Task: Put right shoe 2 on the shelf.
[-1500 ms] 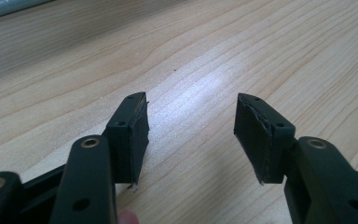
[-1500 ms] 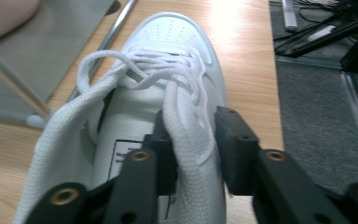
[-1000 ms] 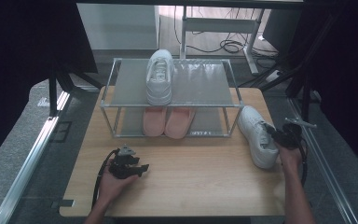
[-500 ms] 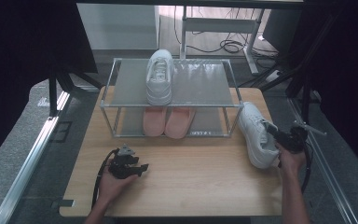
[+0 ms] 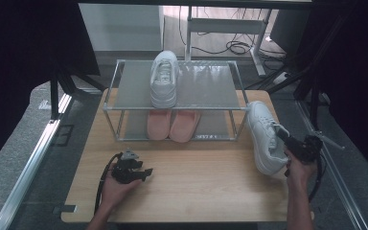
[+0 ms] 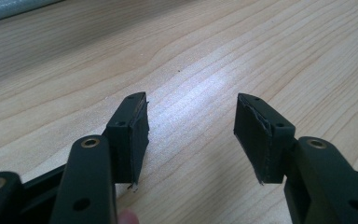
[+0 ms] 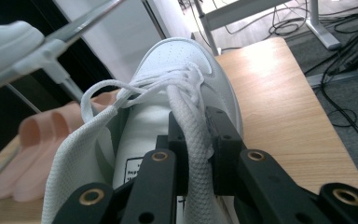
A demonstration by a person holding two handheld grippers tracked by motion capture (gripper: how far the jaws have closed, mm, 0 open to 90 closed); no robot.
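The white sneaker sits at the desk's three o'clock edge, heel hidden behind the right gripper, toe toward twelve, tilted. Its jaws pinch the collar. The left gripper rests, jaws apart, empty.

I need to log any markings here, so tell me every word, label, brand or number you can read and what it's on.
None can be read.
Label inside the white shoe: dark print, too blurred and partly hidden by the right gripper.
Small light tag on the rack's lower front rail: too small to read.
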